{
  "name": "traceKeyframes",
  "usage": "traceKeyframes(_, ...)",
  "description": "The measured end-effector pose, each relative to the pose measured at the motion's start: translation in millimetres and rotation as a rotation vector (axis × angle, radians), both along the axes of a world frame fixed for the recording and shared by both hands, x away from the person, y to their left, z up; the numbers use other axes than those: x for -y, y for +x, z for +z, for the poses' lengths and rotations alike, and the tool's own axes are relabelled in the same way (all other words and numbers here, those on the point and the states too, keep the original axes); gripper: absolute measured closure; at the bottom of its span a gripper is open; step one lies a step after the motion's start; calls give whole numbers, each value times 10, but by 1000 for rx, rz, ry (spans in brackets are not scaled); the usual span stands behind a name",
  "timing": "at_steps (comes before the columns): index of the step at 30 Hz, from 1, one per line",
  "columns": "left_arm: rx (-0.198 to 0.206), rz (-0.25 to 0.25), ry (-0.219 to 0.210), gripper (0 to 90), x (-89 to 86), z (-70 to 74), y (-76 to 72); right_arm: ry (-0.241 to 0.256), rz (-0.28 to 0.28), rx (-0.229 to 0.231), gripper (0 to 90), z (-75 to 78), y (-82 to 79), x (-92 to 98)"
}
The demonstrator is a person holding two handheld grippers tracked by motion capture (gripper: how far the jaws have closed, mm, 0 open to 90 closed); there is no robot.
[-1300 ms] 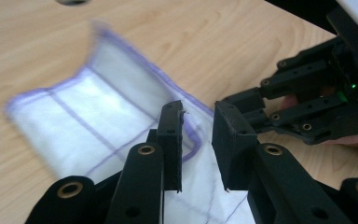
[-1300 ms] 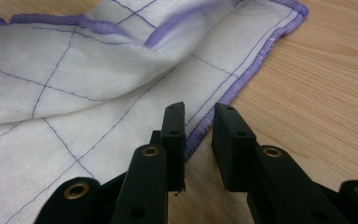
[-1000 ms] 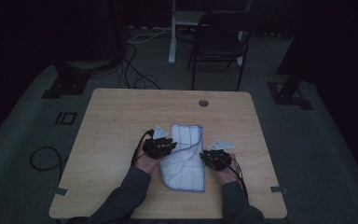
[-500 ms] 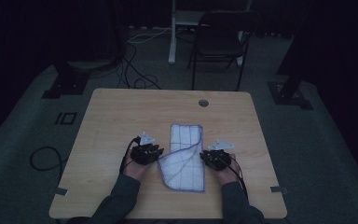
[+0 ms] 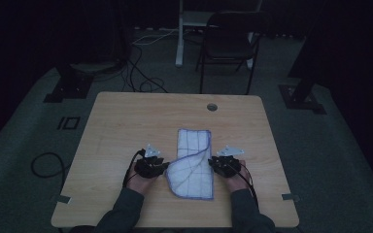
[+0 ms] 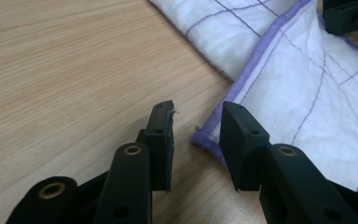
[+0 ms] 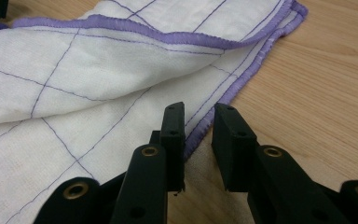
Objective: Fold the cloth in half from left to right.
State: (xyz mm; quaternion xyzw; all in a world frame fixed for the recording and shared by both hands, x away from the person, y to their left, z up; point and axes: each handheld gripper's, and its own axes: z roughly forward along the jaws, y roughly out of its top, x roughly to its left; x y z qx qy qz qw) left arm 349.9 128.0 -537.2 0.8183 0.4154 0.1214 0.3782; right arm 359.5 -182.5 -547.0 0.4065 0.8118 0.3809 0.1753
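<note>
Two tools flank the cloth (image 5: pixel 193 165) on the table (image 5: pixel 126 121): my left tool (image 6: pixel 196 126) gapes beside its hem, my right tool (image 7: pixel 198 125) straddles the purple edge, unclamped; a chair (image 5: pixel 228 46) stands beyond.

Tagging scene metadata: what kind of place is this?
Probably a lab or recording room, dimly lit: one wooden table on grey carpet, loose floor cables, an empty chair and black stand bases around it.

We wear dark sleeves (image 5: pixel 121 211); our black left gripper (image 6: pixel 196 122) shows brass-ringed holes, and a grey plate (image 5: pixel 151 151) tops it.
</note>
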Motion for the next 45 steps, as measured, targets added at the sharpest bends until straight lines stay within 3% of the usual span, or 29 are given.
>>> traceKeyframes(9, 23, -25, 37, 654, 92, -28, -49, 1, 0, 0, 749, 0, 0, 1)
traceKeyframes(11, 24, -31, 40, 722, 112, -29, -62, 0, 0, 1, 748, -1, 0, 1)
traceKeyframes(17, -2, -41, 14, 869, 133, -31, -67, 1, -1, 0, 748, 0, 0, 0)
traceKeyframes(19, -2, -37, 15, 881, 141, -29, -72, 1, 0, 0, 748, 0, 1, 1)
traceKeyframes(24, -34, -46, -32, 888, 144, -18, -93, 1, 1, 1, 748, 0, 3, 2)
traceKeyframes(34, -3, -89, -87, 888, 242, 136, -179, 2, 0, 0, 747, 0, 2, 3)
traceKeyframes(45, 15, -160, -93, 888, 403, 200, -293, -2, -1, -1, 735, 3, 4, 14)
